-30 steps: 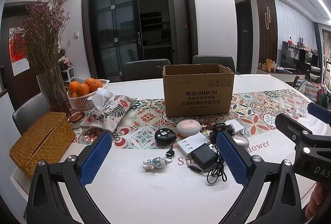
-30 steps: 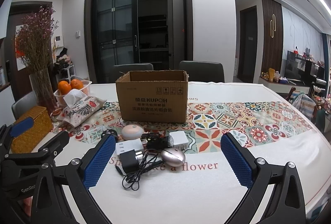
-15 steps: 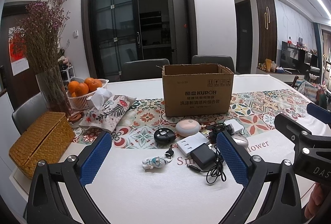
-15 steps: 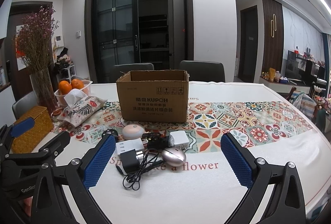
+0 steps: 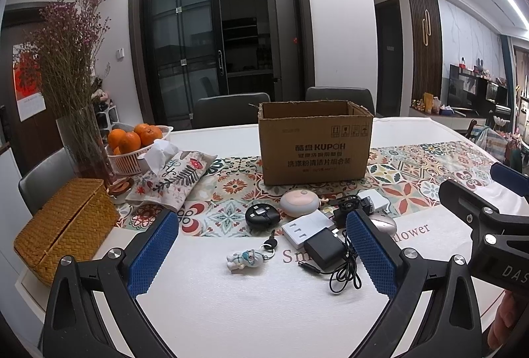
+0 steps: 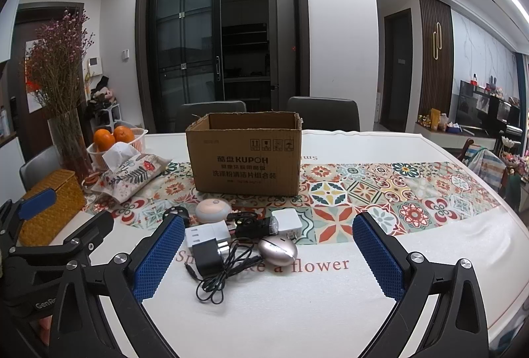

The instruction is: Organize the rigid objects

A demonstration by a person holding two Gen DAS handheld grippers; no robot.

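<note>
An open cardboard box stands on the patterned runner; it also shows in the right wrist view. In front of it lie small items: a pink round device, a black round case, a white power strip, a black adapter with cable, an astronaut keychain, a silver mouse, a white charger and a black light. My left gripper is open and empty above the keychain. My right gripper is open and empty near the mouse.
At the left stand a wicker box, a floral tissue pouch, a basket of oranges and a vase of dried flowers. Chairs stand behind the table. The right gripper's body shows at the right.
Both views have shifted very slightly; the objects on the table have not moved and both grippers stay open.
</note>
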